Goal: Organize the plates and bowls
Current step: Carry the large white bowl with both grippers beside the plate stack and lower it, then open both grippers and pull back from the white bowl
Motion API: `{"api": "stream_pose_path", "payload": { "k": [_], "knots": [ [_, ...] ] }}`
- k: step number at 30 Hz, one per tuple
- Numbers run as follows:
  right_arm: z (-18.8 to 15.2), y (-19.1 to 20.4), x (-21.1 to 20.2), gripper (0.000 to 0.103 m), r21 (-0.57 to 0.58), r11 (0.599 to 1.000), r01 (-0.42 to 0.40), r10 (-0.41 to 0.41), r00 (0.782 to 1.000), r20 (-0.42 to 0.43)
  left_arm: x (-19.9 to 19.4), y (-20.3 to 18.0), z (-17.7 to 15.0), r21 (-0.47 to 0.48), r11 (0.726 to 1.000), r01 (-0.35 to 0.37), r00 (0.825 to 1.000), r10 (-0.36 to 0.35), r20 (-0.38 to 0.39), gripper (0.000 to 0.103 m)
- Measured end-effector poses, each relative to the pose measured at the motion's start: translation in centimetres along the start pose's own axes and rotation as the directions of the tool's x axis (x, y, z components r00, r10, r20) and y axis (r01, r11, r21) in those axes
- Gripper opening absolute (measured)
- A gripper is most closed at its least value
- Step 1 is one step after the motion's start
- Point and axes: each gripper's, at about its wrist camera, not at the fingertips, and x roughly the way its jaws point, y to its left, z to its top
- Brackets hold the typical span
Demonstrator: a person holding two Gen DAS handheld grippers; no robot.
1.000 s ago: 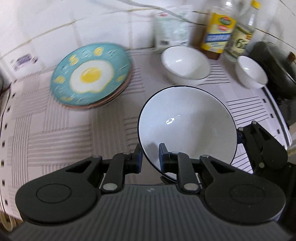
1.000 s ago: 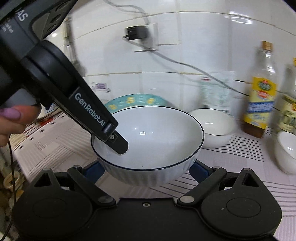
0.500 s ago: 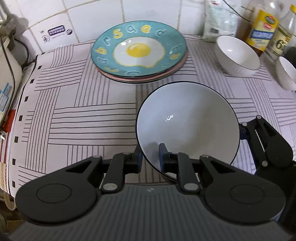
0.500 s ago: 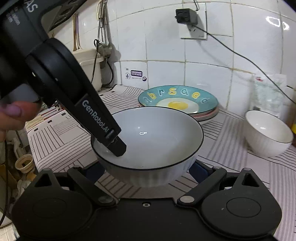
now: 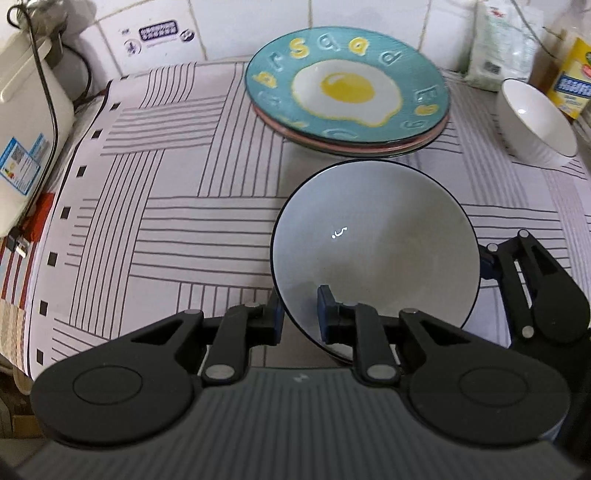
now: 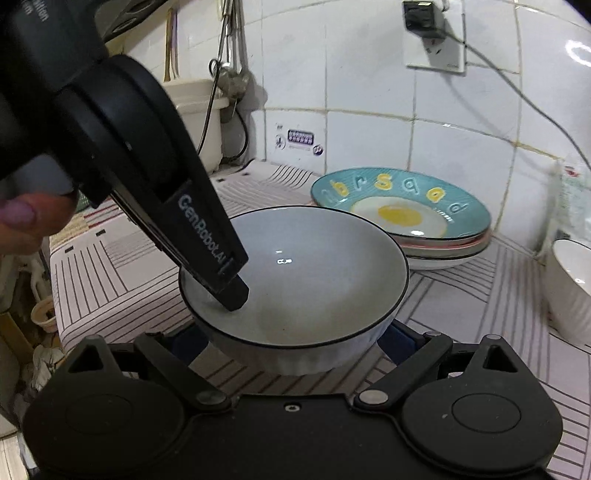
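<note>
**Black-rimmed bowl held by both grippers above the striped cloth**

A white bowl with a thin black rim (image 5: 375, 240) was held between two grippers near the front of the striped cloth (image 5: 155, 229). Its near rim was pinched by the left gripper (image 5: 300, 314), one finger inside the bowl and one outside, the jaws narrowed on the wall. The bowl's body was flanked by the right gripper (image 6: 293, 343), whose blue-padded fingers (image 6: 397, 343) stood wide at either side of the ribbed wall; whether they pressed it could not be told. In the right wrist view the lettering "GenRobot.AI" was read on the left gripper's finger (image 6: 207, 236), whose tip rested against the inner wall of the bowl.

Behind the bowl, near the tiled wall, a stack of plates (image 5: 349, 92) was seen, topped by a teal plate printed with a fried egg and raised letters, among them "b r s a a d". A second white bowl (image 5: 535, 122) stood to the right of the stack, apart from it. A yellow-labelled bottle (image 5: 570, 85) was partly visible beyond it; its label could not be read. A sticker (image 5: 159, 33) on the wall tile was too blurred to read.
</note>
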Motion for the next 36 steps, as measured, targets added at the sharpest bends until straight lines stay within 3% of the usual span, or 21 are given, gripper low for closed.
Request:
{"api": "stream_pose_path", "payload": {
  "k": [6,8,10,12,20,22,27,32,36],
  "knots": [
    [0.5,0.7,1.0,0.099,-0.034,0.999,0.014,-0.016,0.999,-0.049,0.3,0.3,-0.2,-0.008,1.0,0.004,1.0,-0.004,-0.003,0.02],
    [0.4,0.8,0.9,0.1,-0.045,0.999,0.013,-0.016,0.997,-0.07,-0.1,-0.4,-0.4,0.045,0.998,-0.034,0.999,0.033,0.022,0.041],
    [0.0,1.0,0.8,0.1,-0.073,0.997,0.022,-0.03,0.993,-0.114,-0.5,-1.0,-0.6,0.074,0.995,-0.065,0.997,0.062,0.037,0.046],
    [-0.5,0.9,-0.3,0.1,-0.069,0.997,0.023,-0.03,0.994,-0.105,-1.0,-1.2,-0.7,0.079,0.996,-0.046,0.998,0.044,0.033,0.047],
    [-1.0,-1.9,-6.4,0.1,0.076,0.996,0.037,-0.033,0.998,-0.049,-4.4,-2.0,-0.5,0.087,0.996,-0.035,0.997,0.029,0.065,0.062],
    [-0.8,-3.2,-8.3,0.099,0.123,0.99,0.063,-0.06,0.998,-0.026,-5.2,-2.2,-0.5,0.087,0.996,0.011,0.997,-0.018,0.081,0.07],
    [1.3,-6.3,-12.0,0.091,0.265,0.951,0.157,-0.154,0.988,-0.031,-6.2,-3.4,-0.6,0.096,0.994,0.046,0.996,-0.053,0.072,0.073],
    [3.3,-8.1,-15.5,0.091,0.298,0.925,0.234,-0.245,0.969,0.0,-7.2,-4.2,-0.2,0.1,0.992,0.079,0.993,-0.087,0.08,0.085],
    [3.9,-9.6,-17.5,0.091,0.352,0.903,0.245,-0.265,0.964,0.009,-8.2,-5.6,0.7,0.121,0.99,0.075,0.992,-0.087,0.091,0.087]
  ]
}}
